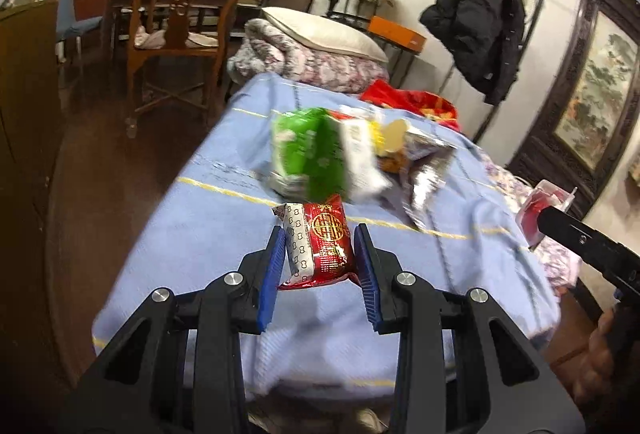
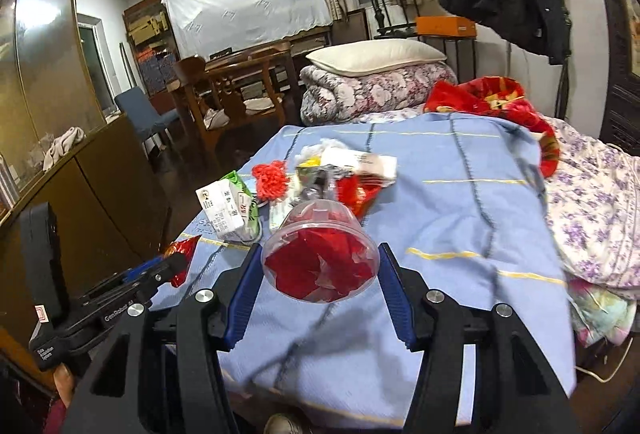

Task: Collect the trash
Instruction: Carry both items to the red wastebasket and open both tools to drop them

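1. Progress: two pieces are picked up, most is left. The left gripper (image 1: 320,254) is clamped narrow on a red snack packet (image 1: 320,246), lower centre of the left wrist view, lifted above the blue blanket (image 1: 200,242).
2. The right gripper (image 2: 320,266) stands about half wide, pads against a clear plastic cup (image 2: 320,258) stuffed with red wrapper, centre of the right wrist view (grip looks firm, my guess).
3. Left to collect: a pile mid-frame on the blanket, namely a green-and-white carton (image 2: 230,208), a crinkled foil bag (image 1: 420,190), a red knotted ornament (image 2: 272,178).
4. Textures: packet glossy, flat and creased; cup rigid, round and see-through; foil shiny and crumpled; blanket soft woven with yellow lines.
5. No bin is in view.
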